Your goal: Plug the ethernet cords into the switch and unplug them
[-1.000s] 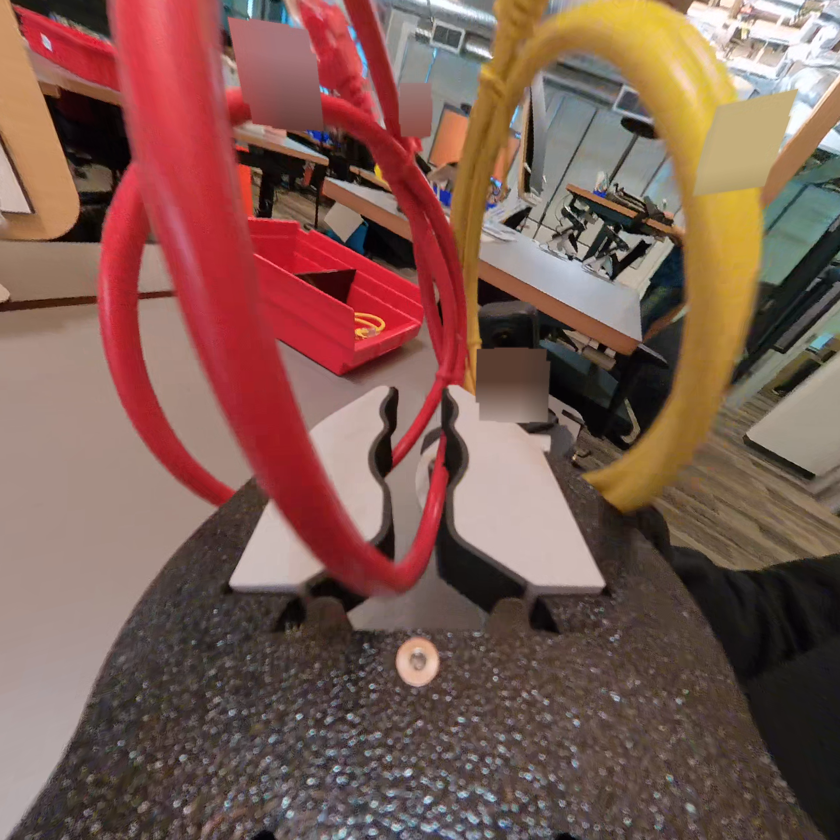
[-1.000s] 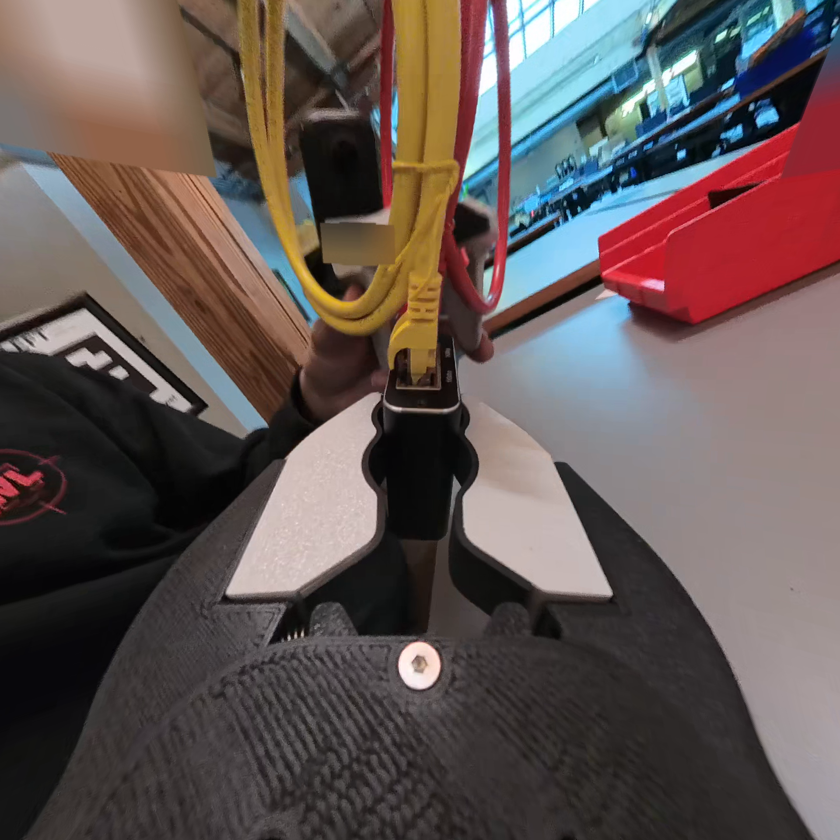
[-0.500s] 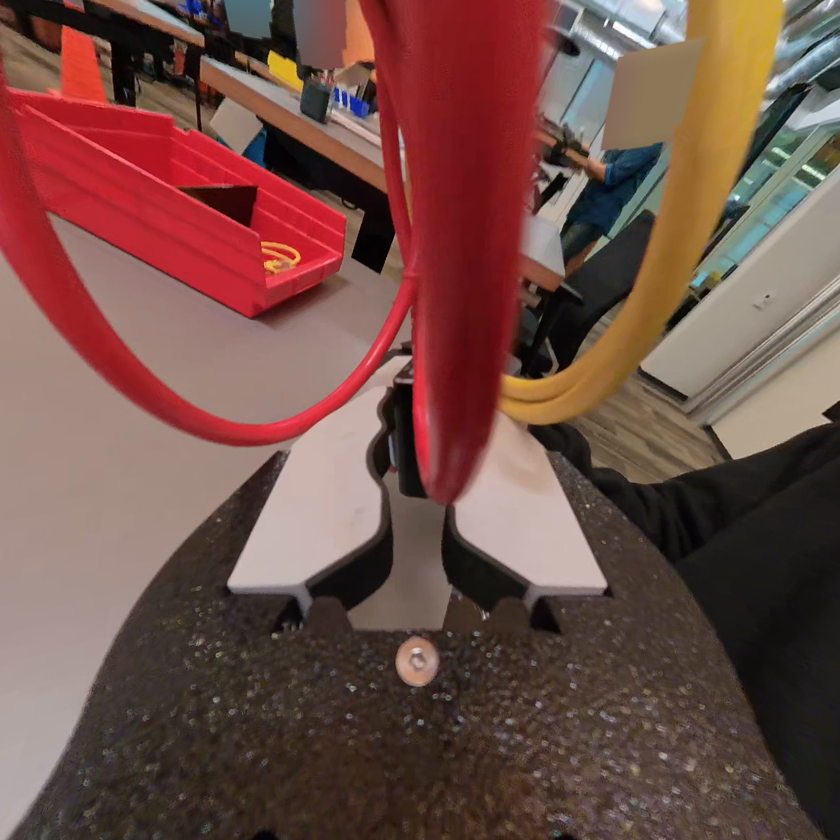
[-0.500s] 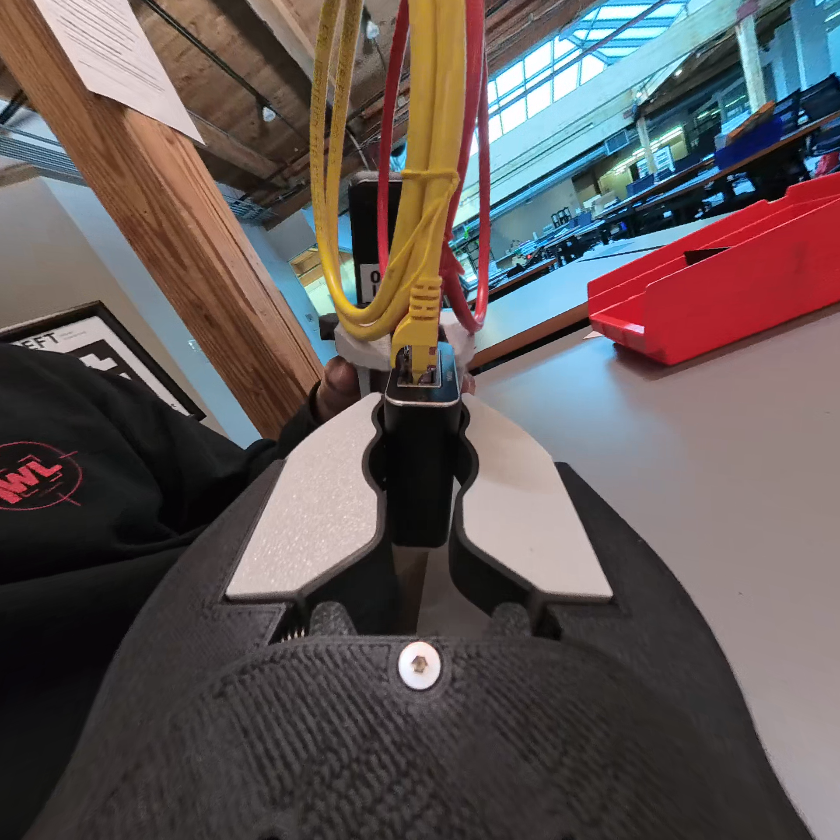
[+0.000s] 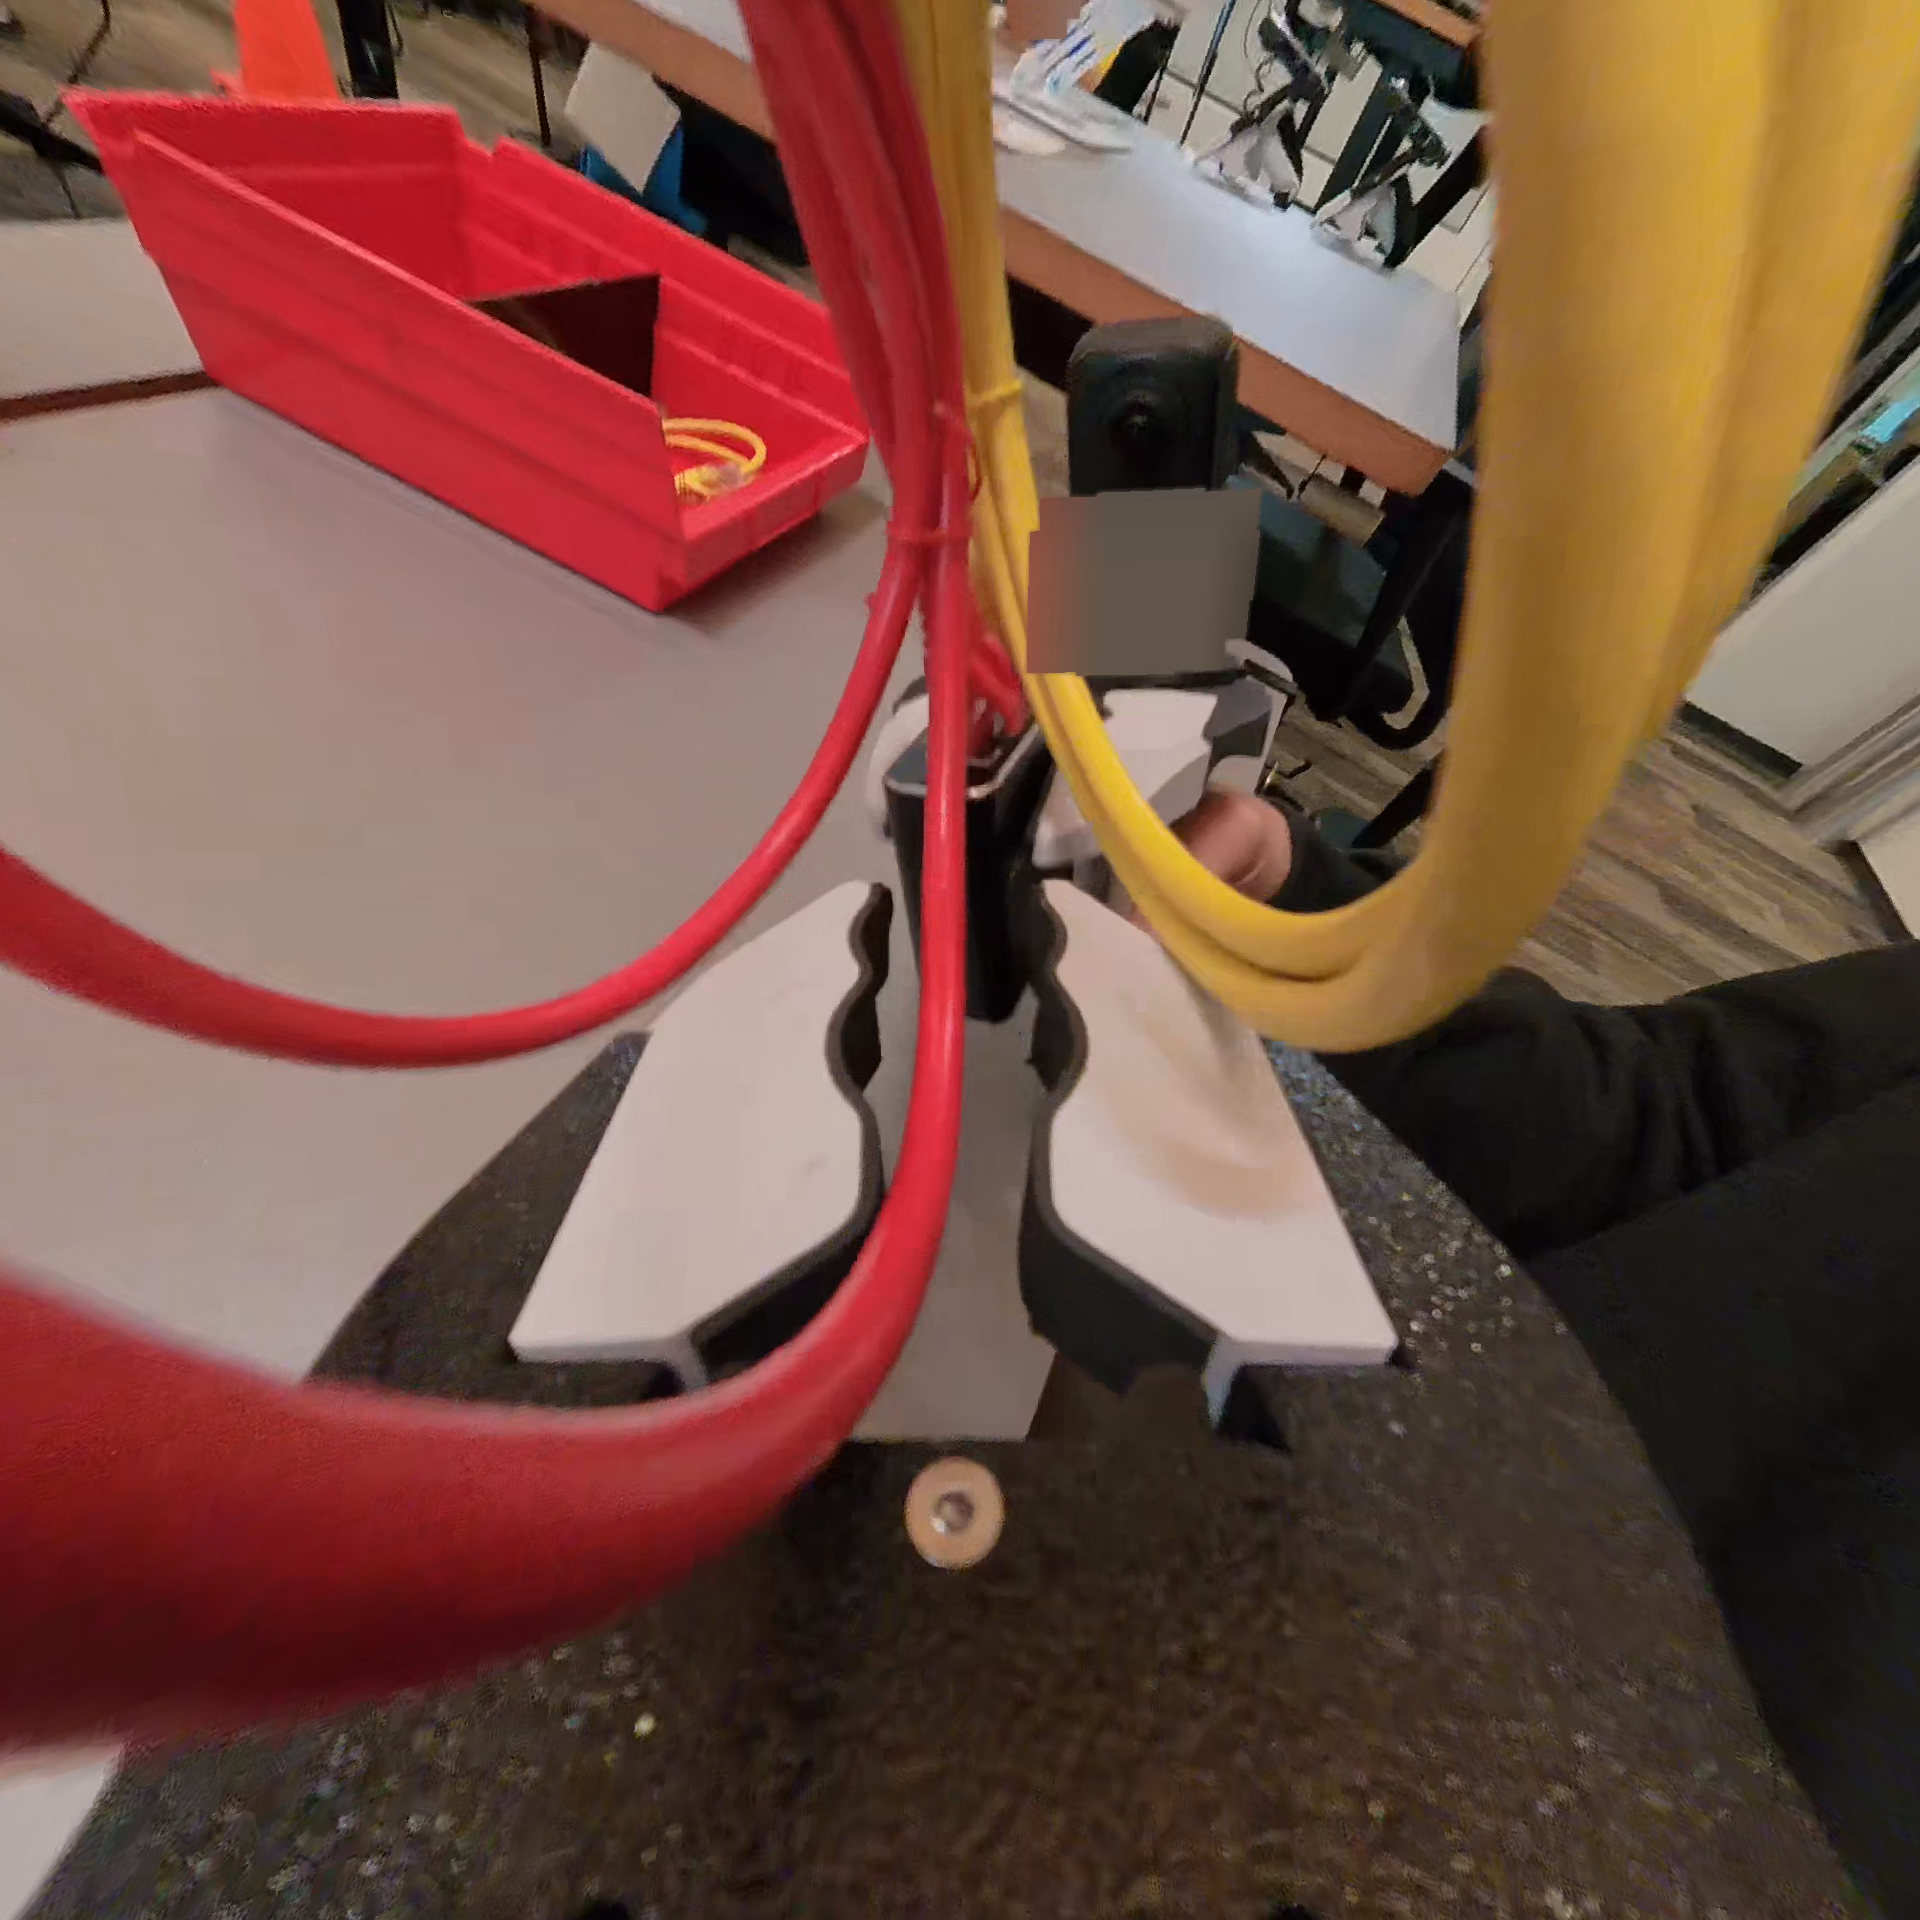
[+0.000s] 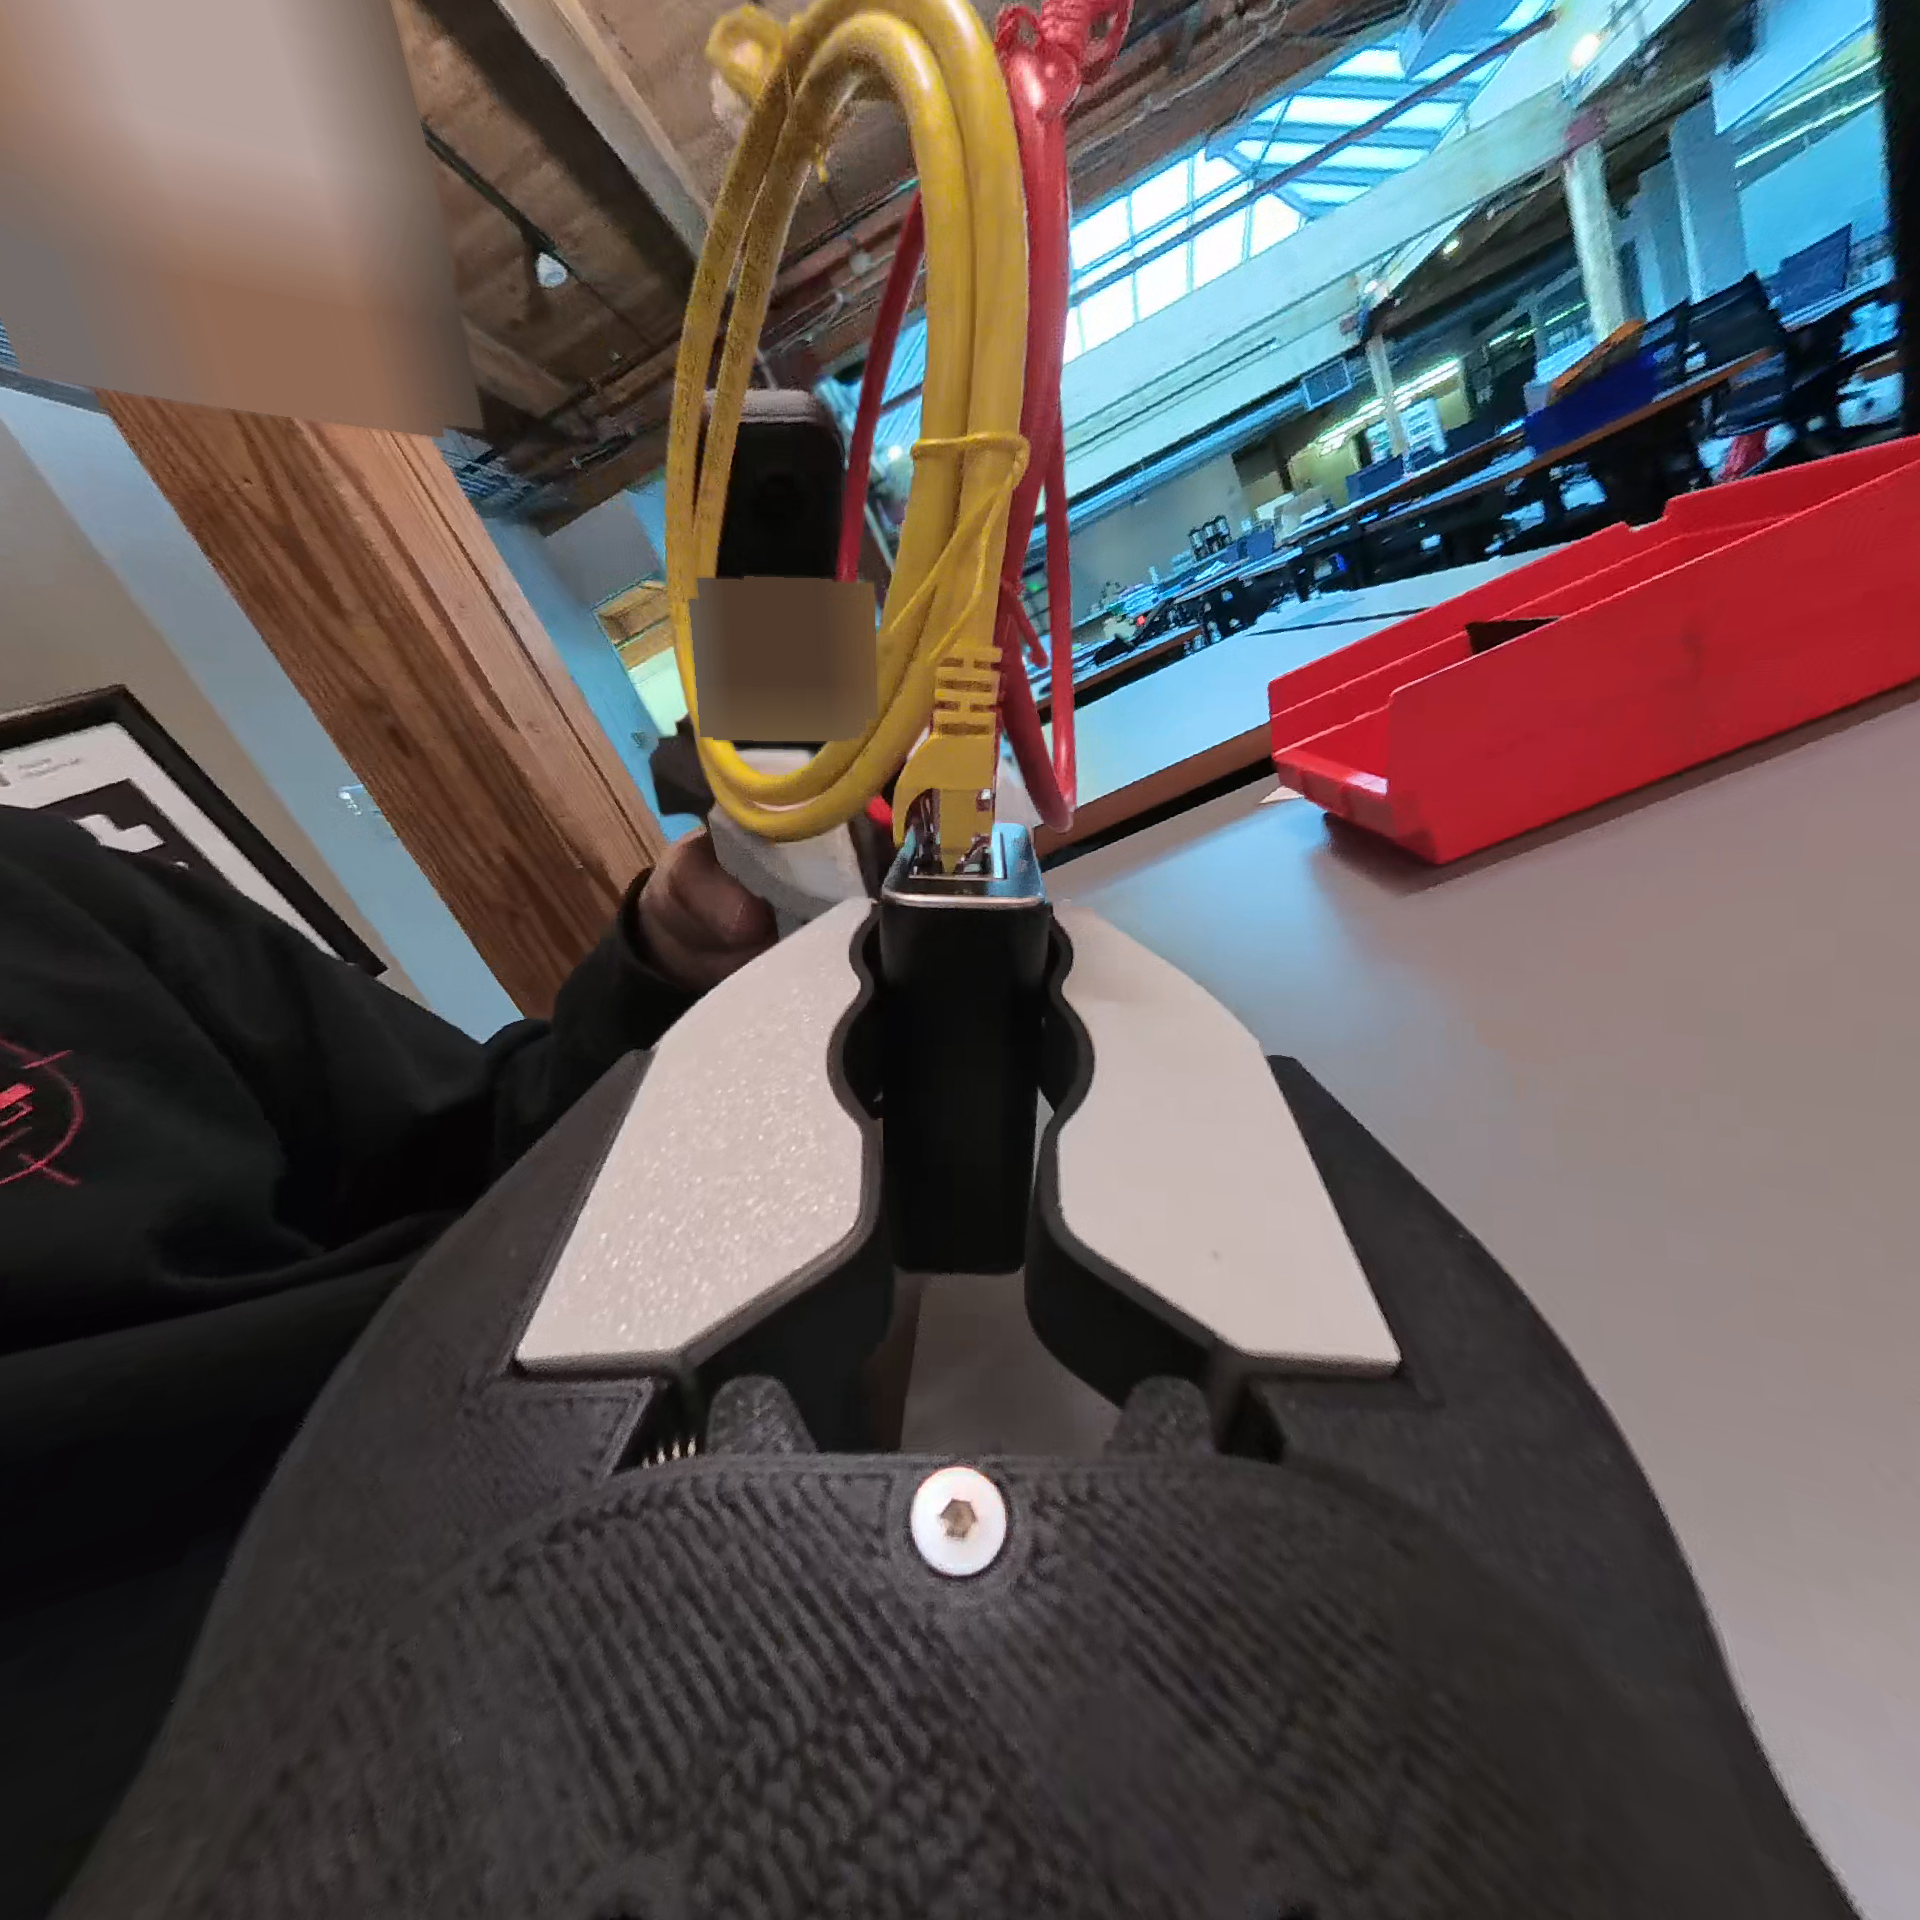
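The right tongs (image 6: 961, 1049) are gripping the black switch (image 6: 958, 1081) upright above the surface (image 6: 1558, 1039). Both cords are sitting plugged in: the yellow cord (image 6: 961, 727) on the near port, the red cord (image 5: 940, 935) beside it, coils standing overhead. Unplugging is remaining. The left tongs (image 5: 961, 977) are standing open, the red loop running loose between them; a second ago they were pinching that cord, and now they are facing the switch.

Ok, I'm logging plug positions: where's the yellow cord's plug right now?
In the right wrist view, the yellow plug sits in the top of the black switch, which the right gripper clamps, centre frame.
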`<action>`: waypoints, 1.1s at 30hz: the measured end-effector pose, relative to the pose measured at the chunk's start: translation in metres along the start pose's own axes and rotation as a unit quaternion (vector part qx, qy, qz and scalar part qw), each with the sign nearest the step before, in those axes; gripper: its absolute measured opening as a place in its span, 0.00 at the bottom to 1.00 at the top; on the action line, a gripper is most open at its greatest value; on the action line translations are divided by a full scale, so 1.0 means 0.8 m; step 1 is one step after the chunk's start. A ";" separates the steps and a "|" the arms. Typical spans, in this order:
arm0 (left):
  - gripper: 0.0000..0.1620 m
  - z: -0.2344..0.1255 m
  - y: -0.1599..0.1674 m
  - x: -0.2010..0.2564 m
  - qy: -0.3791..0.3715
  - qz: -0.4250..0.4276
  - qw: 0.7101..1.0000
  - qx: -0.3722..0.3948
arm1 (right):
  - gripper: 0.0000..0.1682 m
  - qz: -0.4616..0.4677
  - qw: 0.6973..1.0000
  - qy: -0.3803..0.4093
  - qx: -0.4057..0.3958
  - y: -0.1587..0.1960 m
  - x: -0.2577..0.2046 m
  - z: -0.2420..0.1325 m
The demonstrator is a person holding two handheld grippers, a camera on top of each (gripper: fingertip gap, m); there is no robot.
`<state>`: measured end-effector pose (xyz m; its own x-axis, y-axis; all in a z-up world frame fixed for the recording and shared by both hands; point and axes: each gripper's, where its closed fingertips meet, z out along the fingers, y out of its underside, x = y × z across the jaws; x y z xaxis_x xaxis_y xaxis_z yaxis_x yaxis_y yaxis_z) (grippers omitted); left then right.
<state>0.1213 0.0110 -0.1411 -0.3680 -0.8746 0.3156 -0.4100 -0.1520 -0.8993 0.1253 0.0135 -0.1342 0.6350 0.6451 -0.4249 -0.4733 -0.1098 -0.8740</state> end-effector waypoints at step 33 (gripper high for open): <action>0.15 0.029 -0.022 0.003 0.008 0.025 0.990 0.140 | 0.16 0.097 0.976 -0.024 0.191 -0.054 0.009 -0.023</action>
<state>0.1465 0.0006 -0.1316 -0.3961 -0.8772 0.2713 -0.1435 -0.2327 -0.9619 0.1620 0.0090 -0.1040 0.4859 0.6753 -0.5548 -0.7812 0.0509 -0.6223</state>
